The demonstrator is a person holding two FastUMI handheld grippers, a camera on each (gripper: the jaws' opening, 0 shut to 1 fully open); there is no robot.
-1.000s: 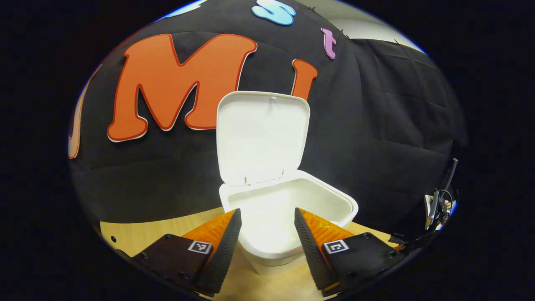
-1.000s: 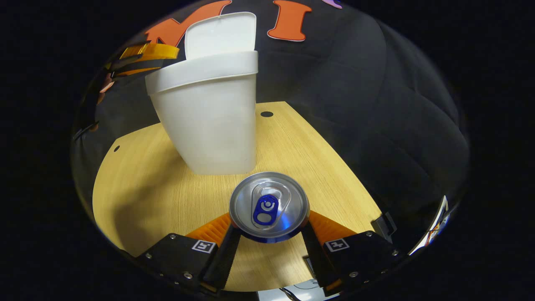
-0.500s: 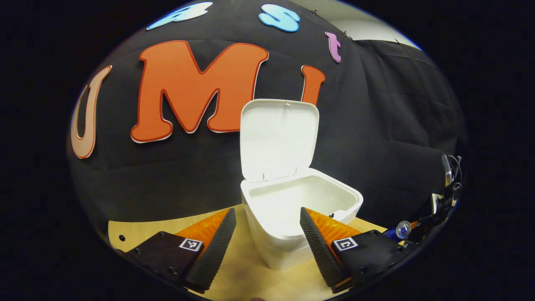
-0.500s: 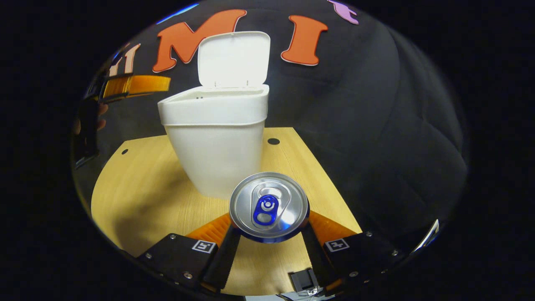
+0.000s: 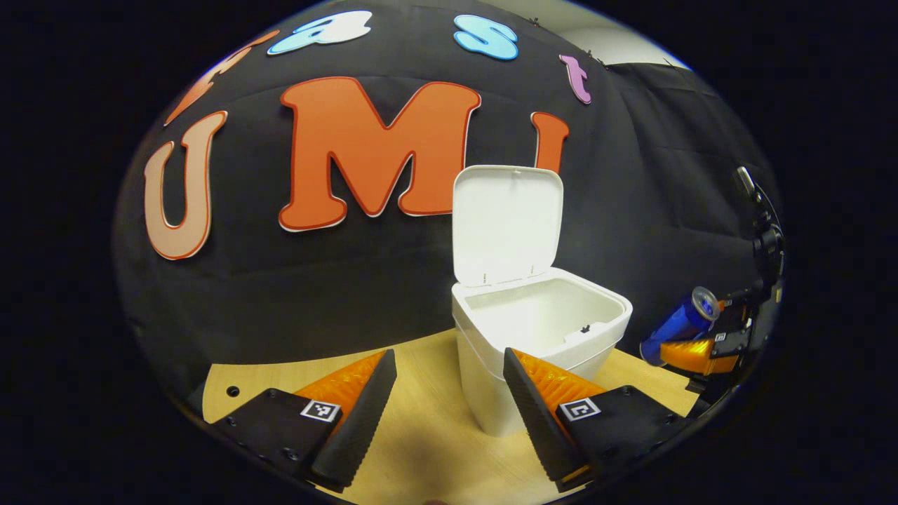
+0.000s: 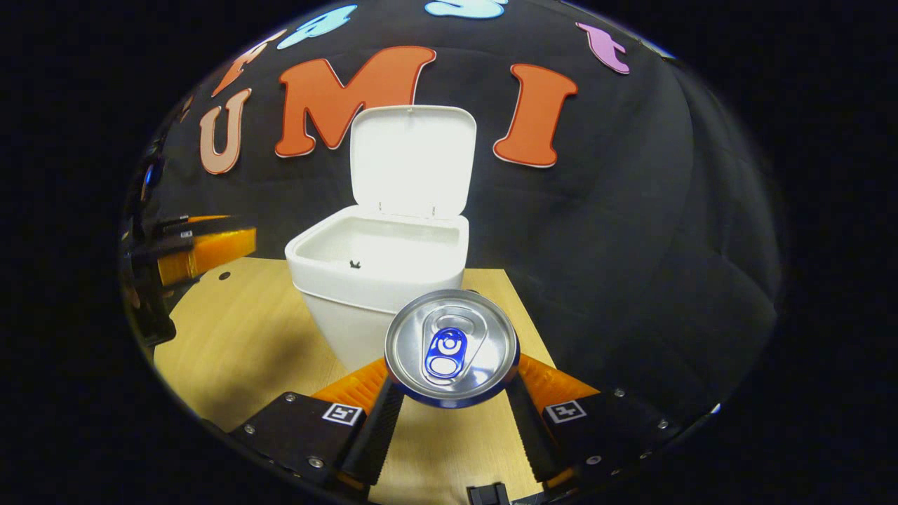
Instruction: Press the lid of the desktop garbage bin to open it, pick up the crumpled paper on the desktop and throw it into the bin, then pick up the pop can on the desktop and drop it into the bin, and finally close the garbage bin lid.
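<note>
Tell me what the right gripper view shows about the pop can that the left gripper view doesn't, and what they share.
Right gripper view: the pop can end-on, its pull tab facing the camera, clamped between the right gripper fingers. Left gripper view: the can's side, tilted, level with the bin rim, and the left gripper open. Both: the white bin on the wooden desktop, lid up.

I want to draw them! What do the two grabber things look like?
The left gripper and right gripper match: two wedge-shaped fingers with ribbed inner faces, each on a flat plate with small screws and a square black-and-white marker.
</note>
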